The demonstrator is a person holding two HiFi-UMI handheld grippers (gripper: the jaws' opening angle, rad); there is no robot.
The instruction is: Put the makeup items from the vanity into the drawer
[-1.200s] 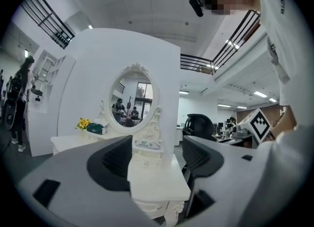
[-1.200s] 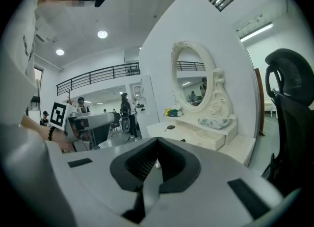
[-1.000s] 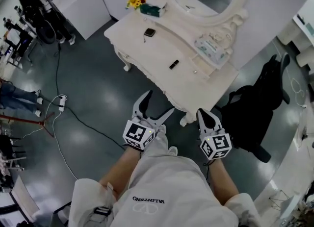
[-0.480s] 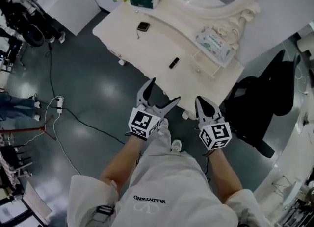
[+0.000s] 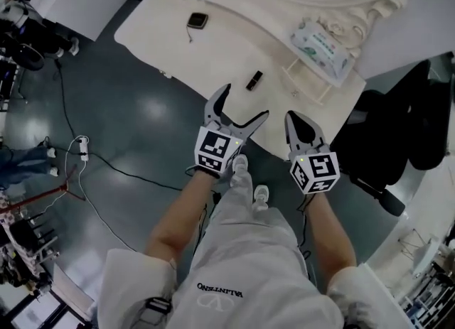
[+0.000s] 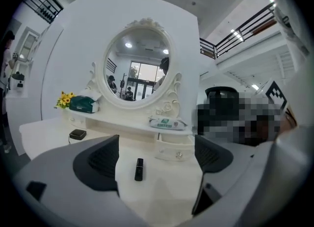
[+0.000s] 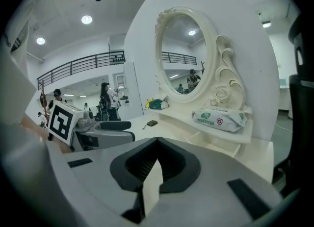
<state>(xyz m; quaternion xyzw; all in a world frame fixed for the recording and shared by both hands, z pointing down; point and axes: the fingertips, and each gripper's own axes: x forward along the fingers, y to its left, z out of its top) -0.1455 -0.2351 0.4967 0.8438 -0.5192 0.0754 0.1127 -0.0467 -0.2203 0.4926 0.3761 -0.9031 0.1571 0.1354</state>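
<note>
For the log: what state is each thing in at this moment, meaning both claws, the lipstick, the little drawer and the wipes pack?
left claw: open wide, jaws have just been opening, holding nothing.
right claw: shut, empty.
lipstick: lying flat on the vanity top, untouched.
drawer: shut.
wipes pack: lying flat above the drawer.

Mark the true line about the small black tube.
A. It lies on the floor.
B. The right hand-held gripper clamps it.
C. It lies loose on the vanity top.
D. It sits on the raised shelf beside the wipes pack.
C: the small black tube lies bare on the vanity top, and the right hand-held gripper is shut on nothing.
</note>
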